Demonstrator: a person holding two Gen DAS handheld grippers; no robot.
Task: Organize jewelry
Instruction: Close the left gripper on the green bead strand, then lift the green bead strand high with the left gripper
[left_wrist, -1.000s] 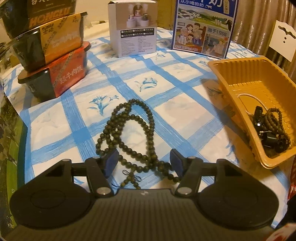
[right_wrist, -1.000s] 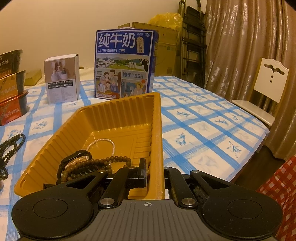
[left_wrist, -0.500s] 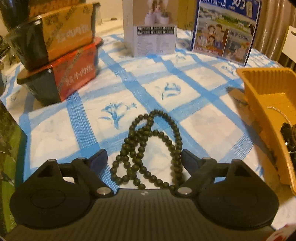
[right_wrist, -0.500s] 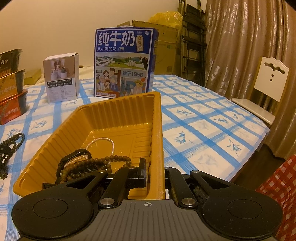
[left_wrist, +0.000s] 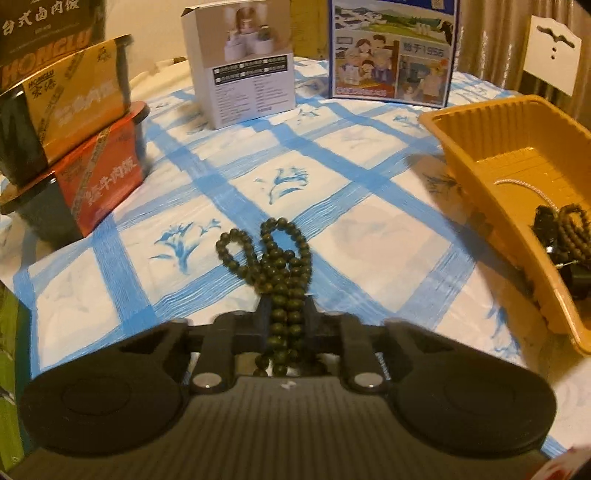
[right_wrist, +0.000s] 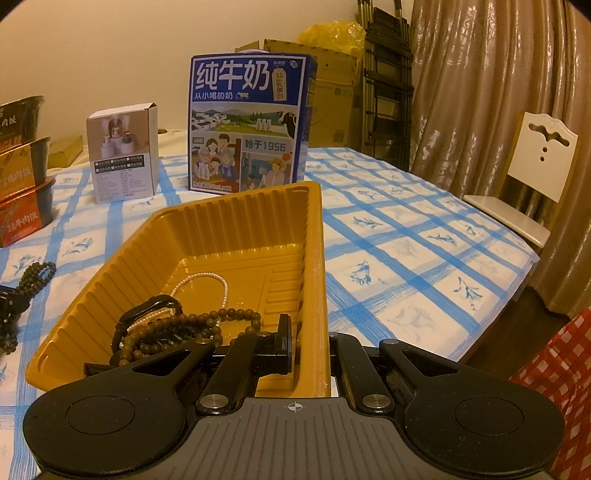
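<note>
Few pieces already in the tray (right_wrist: 236, 229); left hand-held gripper (left_wrist: 286, 317) closing on the dark beads (left_wrist: 280, 266), right hand-held gripper (right_wrist: 310, 347) clamped on the tray's 3 o'clock wall.

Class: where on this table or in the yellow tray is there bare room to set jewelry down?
Free: the tray's far half, beyond the pearl strand; cloth between tray and milk carton. Crowded: the tray's near corner, heaped with brown beads.

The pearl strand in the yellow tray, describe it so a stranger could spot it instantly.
Find the yellow ribbed tray on the blue-checked tablecloth. On its floor, behind the brown wooden beads and a black band, loops the pearl strand. It is the only white, tiny-beaded piece there.
</note>
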